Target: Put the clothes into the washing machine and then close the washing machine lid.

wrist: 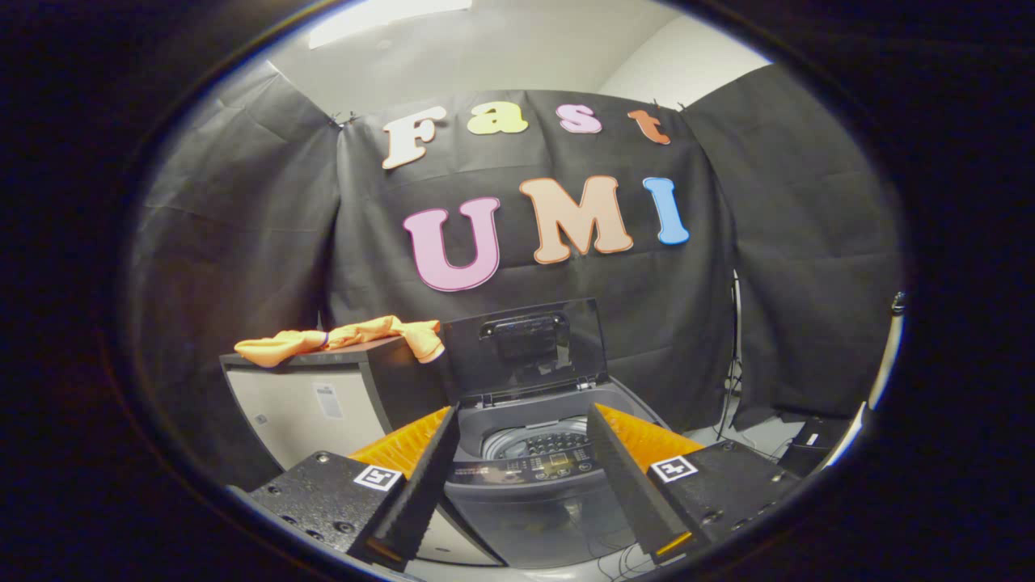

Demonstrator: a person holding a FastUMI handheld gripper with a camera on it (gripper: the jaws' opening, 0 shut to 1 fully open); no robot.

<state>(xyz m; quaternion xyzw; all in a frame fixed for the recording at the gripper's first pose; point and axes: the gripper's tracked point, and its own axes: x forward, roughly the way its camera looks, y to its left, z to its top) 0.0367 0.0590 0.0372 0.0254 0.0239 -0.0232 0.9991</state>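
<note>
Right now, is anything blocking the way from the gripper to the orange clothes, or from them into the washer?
Nothing visible. The gripper is open and holds nothing; the orange clothes lie atop the cabinet beyond its fingers. The washing machine beside it has its lid raised, its drum open.

So the claw (524, 432) is spread wide with nothing between its fingers, just hanging in the air in front of the washing machine (534, 477). The washer sits just ahead, framed right in the gap between the fingers, and its lid (525, 347) is flipped up and standing nearly upright at the back, so you can see down into the drum (538, 440). Beside the washer there's a boxy cabinet (323, 400), and an orange piece of clothing (340, 338) is draped across its top, one end hanging over the edge nearest the lid.
</note>
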